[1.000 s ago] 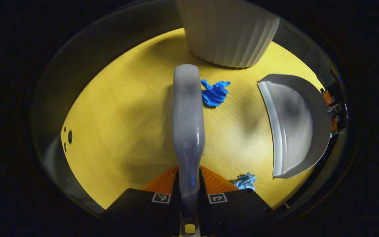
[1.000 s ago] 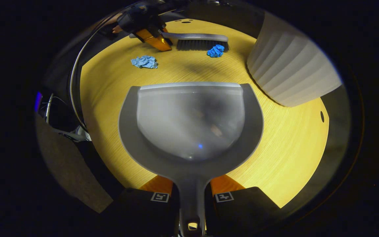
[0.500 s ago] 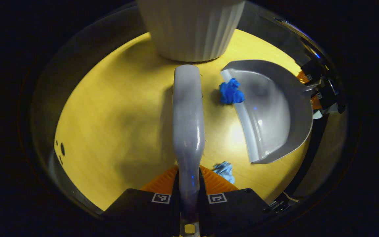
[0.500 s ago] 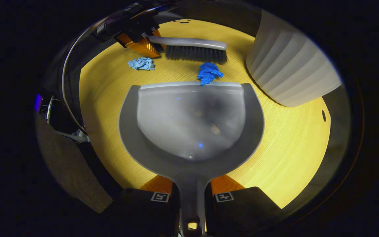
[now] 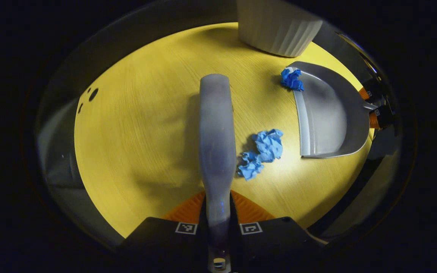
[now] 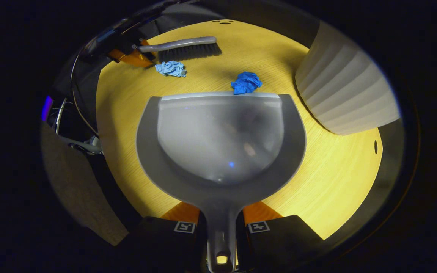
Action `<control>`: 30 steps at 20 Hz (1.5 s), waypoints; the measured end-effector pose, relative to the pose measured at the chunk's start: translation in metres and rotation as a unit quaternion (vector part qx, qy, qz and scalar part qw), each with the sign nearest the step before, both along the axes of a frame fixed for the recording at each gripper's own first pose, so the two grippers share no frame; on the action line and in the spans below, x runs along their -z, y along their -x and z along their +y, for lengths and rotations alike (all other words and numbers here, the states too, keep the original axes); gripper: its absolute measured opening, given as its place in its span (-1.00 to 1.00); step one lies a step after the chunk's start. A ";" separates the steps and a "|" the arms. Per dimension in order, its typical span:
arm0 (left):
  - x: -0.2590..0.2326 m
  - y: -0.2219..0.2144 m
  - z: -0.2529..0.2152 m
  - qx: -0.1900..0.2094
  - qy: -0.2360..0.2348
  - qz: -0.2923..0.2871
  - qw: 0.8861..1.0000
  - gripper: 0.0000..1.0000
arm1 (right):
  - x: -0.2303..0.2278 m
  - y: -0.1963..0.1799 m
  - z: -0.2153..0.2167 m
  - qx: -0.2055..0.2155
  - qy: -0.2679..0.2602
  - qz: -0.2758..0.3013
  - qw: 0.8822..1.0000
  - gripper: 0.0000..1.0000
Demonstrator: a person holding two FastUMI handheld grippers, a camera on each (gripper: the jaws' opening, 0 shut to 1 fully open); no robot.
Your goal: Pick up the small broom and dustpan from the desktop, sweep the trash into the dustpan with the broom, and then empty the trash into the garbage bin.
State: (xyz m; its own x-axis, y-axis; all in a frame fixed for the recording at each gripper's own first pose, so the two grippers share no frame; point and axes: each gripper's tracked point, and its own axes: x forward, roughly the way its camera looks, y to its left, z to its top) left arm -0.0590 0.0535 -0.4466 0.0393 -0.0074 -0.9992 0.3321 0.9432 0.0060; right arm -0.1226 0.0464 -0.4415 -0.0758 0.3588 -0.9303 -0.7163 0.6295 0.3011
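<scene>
My left gripper (image 5: 218, 223) is shut on the handle of the grey broom (image 5: 217, 140), which points forward over the yellow table (image 5: 139, 132). A light blue paper wad (image 5: 263, 151) lies just right of the broom head. My right gripper (image 6: 221, 227) is shut on the handle of the grey dustpan (image 6: 220, 140), which lies flat on the table. A dark blue wad (image 6: 246, 82) rests against the pan's front lip, also seen as the dark blue wad (image 5: 291, 79) in the left gripper view. Far off, the broom (image 6: 182, 47) stands beside the light blue wad (image 6: 170, 69).
A white ribbed garbage bin (image 6: 345, 91) stands on the table right of the dustpan; the same bin (image 5: 279, 30) is at the top of the left gripper view. Small holes (image 5: 93, 94) mark the tabletop near its edge. Cables (image 6: 74, 113) hang beyond the left edge.
The broom pushed the dark blue wad up to the dustpan's lip, then drew back and now stands by the light blue wad. The dustpan has barely moved.
</scene>
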 end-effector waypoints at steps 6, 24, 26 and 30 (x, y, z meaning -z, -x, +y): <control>0.010 -0.017 -0.050 0.015 0.033 -0.015 0.999 -0.47 | -0.003 -0.002 0.003 -0.014 0.006 0.000 1.000 -0.29; -0.010 -0.028 -0.143 -0.002 0.208 -0.001 0.978 -0.48 | -0.002 0.003 0.000 0.073 -0.033 -0.052 0.995 -0.30; -0.013 -0.033 -0.142 -0.020 0.204 -0.017 0.979 -0.48 | -0.005 0.006 0.001 0.106 -0.038 -0.066 0.991 -0.30; -0.011 -0.040 -0.137 -0.055 0.183 -0.042 0.981 -0.48 | -0.017 0.016 -0.001 0.166 -0.028 -0.067 0.983 -0.30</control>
State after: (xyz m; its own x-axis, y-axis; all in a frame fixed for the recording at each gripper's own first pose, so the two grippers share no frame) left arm -0.0187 -0.0839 -0.4352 0.1429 -0.3565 -0.9233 0.2411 0.9173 -0.3168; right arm -0.1389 0.0454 -0.4240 0.1770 0.3945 -0.9017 -0.5097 0.8205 0.2589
